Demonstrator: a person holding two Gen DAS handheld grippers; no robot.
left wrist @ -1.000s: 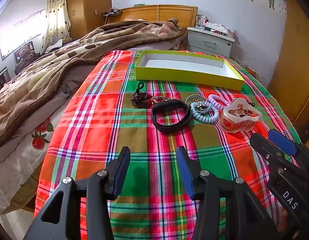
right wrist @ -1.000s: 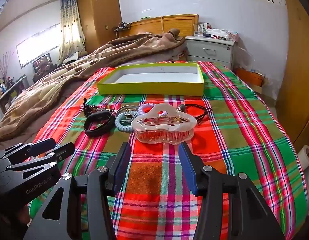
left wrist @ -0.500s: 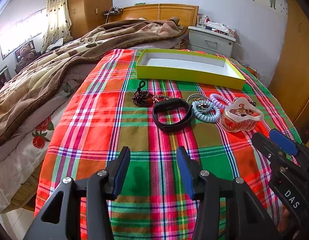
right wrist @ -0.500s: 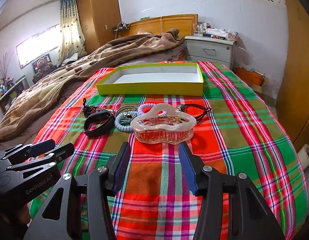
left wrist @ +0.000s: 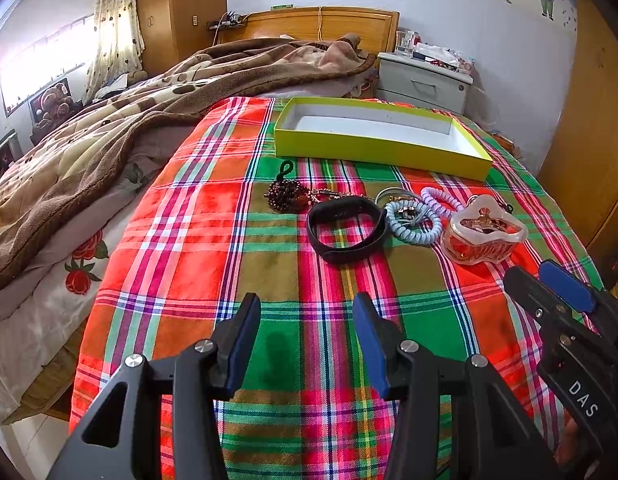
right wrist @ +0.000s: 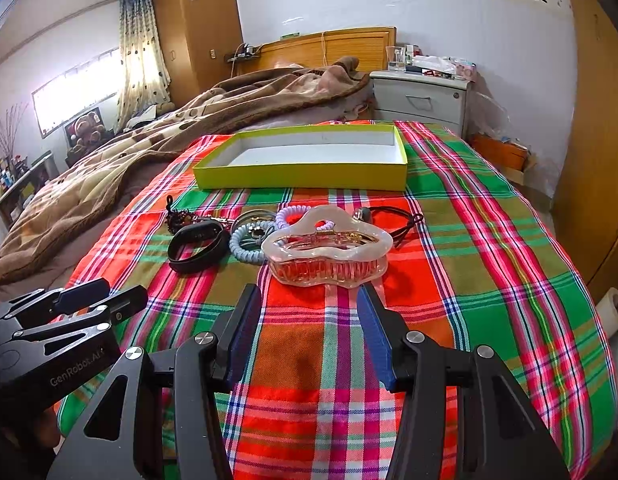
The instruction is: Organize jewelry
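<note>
A row of jewelry lies on the plaid cloth (left wrist: 269, 264): a dark bead bracelet (left wrist: 287, 196), a black band (left wrist: 347, 229), a pale blue coil tie (left wrist: 413, 222), a lilac coil tie (left wrist: 441, 199) and a clear pink hair claw (right wrist: 327, 246), with a black cord tie (right wrist: 397, 220) behind the claw. An empty yellow-green box (right wrist: 305, 160) sits beyond them. My left gripper (left wrist: 305, 336) is open and empty, short of the black band. My right gripper (right wrist: 309, 332) is open and empty, just short of the hair claw.
A brown blanket (left wrist: 121, 120) covers the bed's left side. A grey nightstand (right wrist: 421, 98) stands at the back right. A wooden wardrobe (right wrist: 601, 160) is along the right. The bed's edge drops off on the left (left wrist: 37, 360) and the right (right wrist: 613, 312).
Both grippers have edged slightly forward toward the jewelry. Nothing was taken hold of or moved.
</note>
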